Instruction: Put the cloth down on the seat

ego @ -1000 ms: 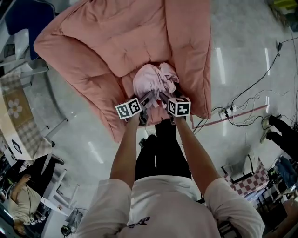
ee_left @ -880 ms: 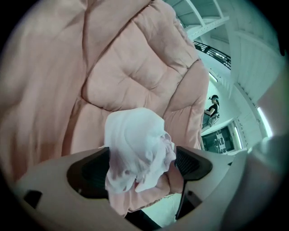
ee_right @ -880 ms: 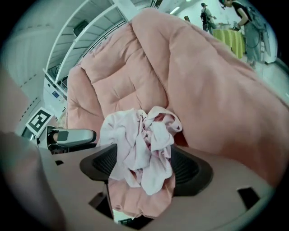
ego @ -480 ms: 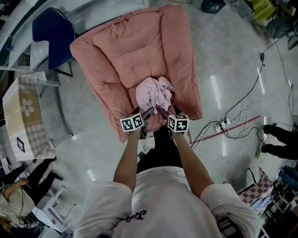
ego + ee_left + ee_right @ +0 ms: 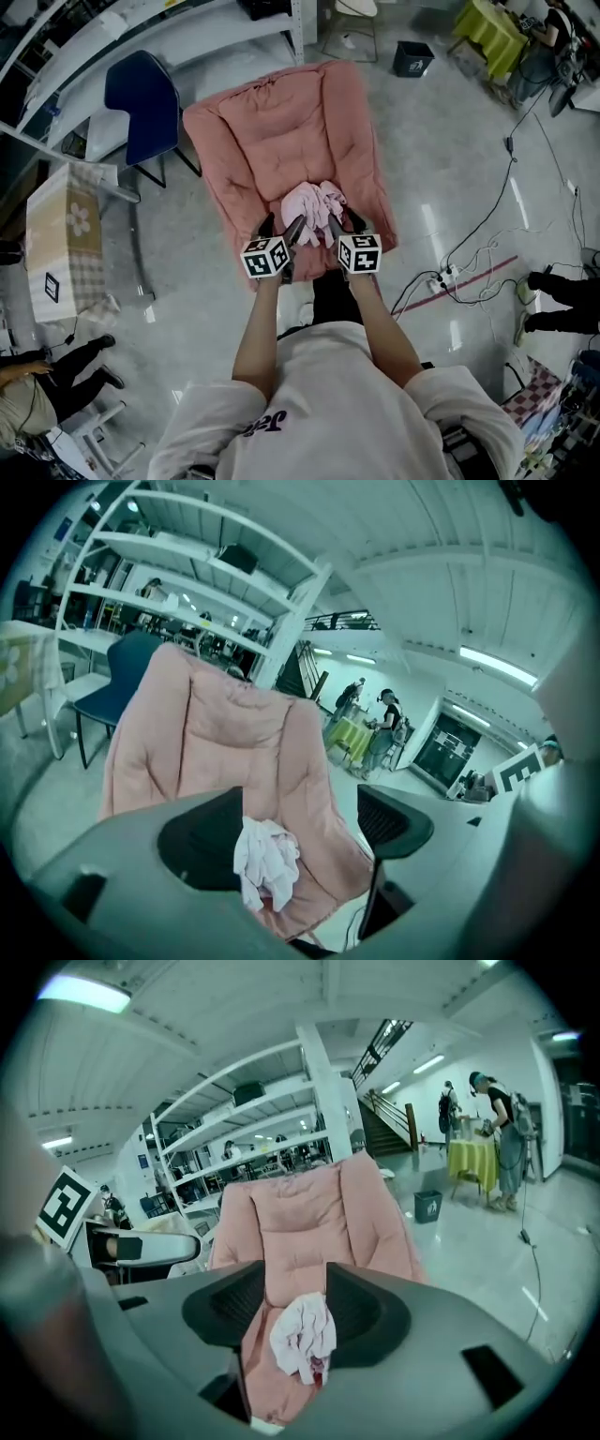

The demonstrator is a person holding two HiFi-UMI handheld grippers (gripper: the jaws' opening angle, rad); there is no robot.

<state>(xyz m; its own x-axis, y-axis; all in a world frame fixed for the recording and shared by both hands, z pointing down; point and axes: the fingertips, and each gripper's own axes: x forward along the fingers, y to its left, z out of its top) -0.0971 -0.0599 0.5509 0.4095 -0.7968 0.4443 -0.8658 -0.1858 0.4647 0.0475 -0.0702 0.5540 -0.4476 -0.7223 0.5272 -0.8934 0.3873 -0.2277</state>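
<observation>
A crumpled pink-and-white cloth (image 5: 314, 203) lies loose on the front of the seat of a pink padded chair (image 5: 281, 131). My left gripper (image 5: 281, 228) and right gripper (image 5: 343, 223) hover side by side just short of the seat's front edge, clear of the cloth. Both pairs of jaws are closing with nothing between them. In the left gripper view the cloth (image 5: 265, 860) shows beyond the left gripper (image 5: 298, 832), resting on the chair (image 5: 234, 752). The right gripper view frames the cloth (image 5: 303, 1335) on the chair (image 5: 300, 1222) past the right gripper (image 5: 295, 1312).
A blue chair (image 5: 141, 103) stands left of the pink one, with white shelving (image 5: 141, 28) behind. A checked-cloth table (image 5: 61, 239) is at far left. Cables and a power strip (image 5: 441, 279) lie on the floor to the right. A dark bin (image 5: 411, 58) stands behind.
Both grippers have drawn back from the cloth, which stays on the seat. The head view has pulled away, so more of the chair and room shows.
</observation>
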